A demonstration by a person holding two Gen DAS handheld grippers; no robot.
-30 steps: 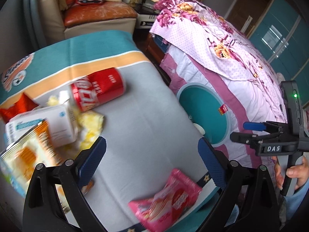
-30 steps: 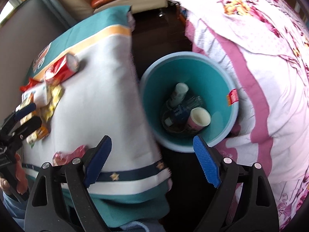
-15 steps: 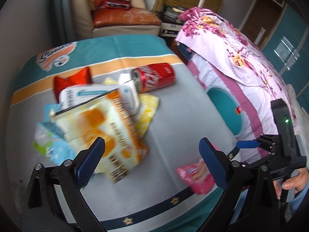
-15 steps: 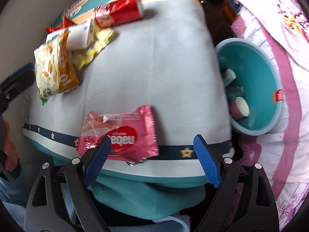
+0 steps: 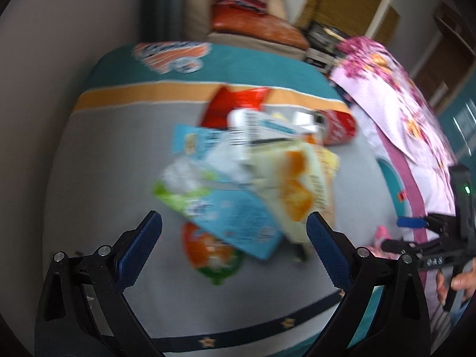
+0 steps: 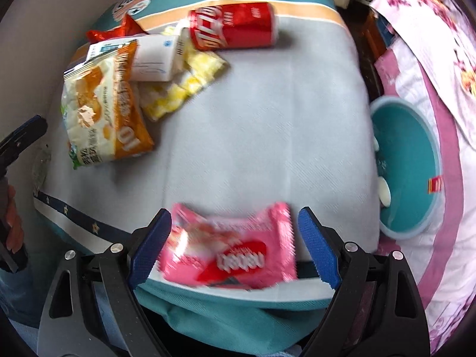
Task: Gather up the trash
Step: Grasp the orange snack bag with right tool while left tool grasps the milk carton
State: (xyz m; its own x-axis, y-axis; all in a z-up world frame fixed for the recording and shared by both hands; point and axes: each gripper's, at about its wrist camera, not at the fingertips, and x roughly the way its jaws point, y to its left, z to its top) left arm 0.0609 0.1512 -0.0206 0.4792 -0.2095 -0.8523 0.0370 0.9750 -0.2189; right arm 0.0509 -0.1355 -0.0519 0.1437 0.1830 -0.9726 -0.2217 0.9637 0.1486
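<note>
A pile of trash lies on the cloth-covered table (image 6: 267,125): an orange-and-white snack bag (image 6: 104,110), a white carton (image 6: 151,56), a yellow wrapper (image 6: 184,86), a red can (image 6: 235,26) and a red wrapper (image 6: 113,32). A pink snack packet (image 6: 235,255) lies at the table's front edge between the open fingers of my right gripper (image 6: 235,244). My left gripper (image 5: 235,241) is open and hovers over the blurred pile, with a light-blue wrapper (image 5: 235,217) and the orange-and-white bag (image 5: 297,190) between its fingers. The teal bin (image 6: 407,166) stands right of the table with items inside.
A bed with a pink flowered cover (image 6: 431,59) lies right of the bin. A sofa with an orange cushion (image 5: 261,26) stands behind the table. A grey wall (image 5: 44,89) runs along the table's left side. The right gripper (image 5: 416,229) shows at the left wrist view's right edge.
Both grippers have swung left and down toward the table. The right one has come down around the pink packet; the left one now faces the trash pile. Both stay open.
</note>
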